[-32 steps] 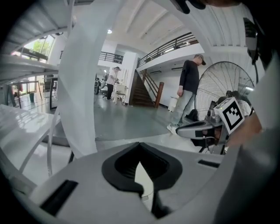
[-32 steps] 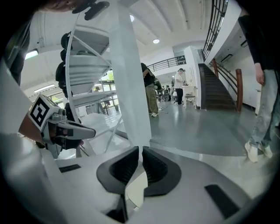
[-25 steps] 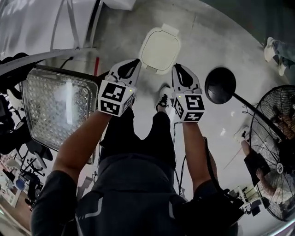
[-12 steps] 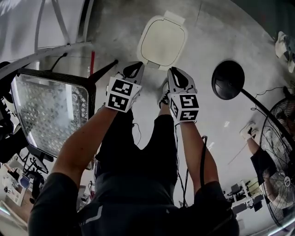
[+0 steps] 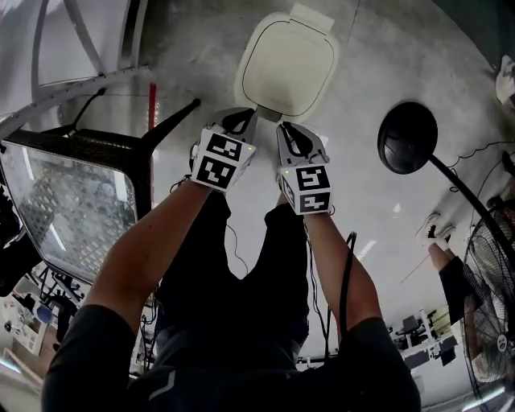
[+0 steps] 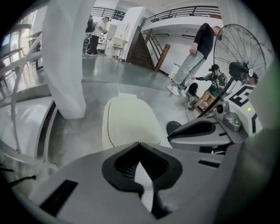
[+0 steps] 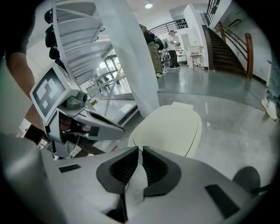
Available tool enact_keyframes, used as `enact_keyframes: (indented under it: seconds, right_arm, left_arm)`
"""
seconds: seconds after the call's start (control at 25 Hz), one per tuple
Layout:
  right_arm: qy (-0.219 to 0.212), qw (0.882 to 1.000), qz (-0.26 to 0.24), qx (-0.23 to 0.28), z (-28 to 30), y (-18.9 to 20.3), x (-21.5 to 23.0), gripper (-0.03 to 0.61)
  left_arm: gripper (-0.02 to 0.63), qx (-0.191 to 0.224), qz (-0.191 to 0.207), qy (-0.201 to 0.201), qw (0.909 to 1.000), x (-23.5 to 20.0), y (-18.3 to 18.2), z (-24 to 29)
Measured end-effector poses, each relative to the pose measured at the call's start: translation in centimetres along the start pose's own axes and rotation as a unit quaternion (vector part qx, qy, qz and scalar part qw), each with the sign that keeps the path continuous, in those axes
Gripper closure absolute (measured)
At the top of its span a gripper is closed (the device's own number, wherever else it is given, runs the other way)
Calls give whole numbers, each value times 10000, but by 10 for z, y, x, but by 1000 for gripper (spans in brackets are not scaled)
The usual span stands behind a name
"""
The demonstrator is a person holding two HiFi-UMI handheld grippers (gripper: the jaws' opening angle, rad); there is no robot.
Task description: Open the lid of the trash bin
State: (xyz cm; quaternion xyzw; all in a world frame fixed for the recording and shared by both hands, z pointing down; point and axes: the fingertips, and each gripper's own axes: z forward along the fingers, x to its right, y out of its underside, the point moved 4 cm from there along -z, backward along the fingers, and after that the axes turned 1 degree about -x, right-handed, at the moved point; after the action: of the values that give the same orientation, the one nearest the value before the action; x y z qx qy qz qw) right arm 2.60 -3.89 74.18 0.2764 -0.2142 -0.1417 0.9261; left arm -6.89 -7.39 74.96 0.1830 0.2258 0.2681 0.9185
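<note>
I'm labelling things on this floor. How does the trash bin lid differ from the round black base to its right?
The trash bin lid is cream and a rounded rectangle; the black base is a glossy disc. The lid has a tab at its far edge; the base has a pole running off it. The lid looks larger in the head view. Both are smooth and rounded.

You're standing in a big open hall, workshop-like: polished concrete floor (image 5: 378, 48), a large standing fan (image 6: 239, 49), a staircase (image 7: 225, 43) and a railed gallery (image 6: 183, 11) overhead.
</note>
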Motion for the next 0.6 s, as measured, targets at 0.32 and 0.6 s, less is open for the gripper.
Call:
enact_keyframes:
  seconds: [0.32, 0.6]
  right_arm:
    - [14, 9997, 5, -235, 36, 28, 6, 548]
    - [40, 9994, -23, -333, 60, 37, 9, 547]
  left_arm:
    - [604, -270, 97, 73, 9996, -7, 23, 34]
    - [604, -368, 268, 191, 9988, -10, 37, 55]
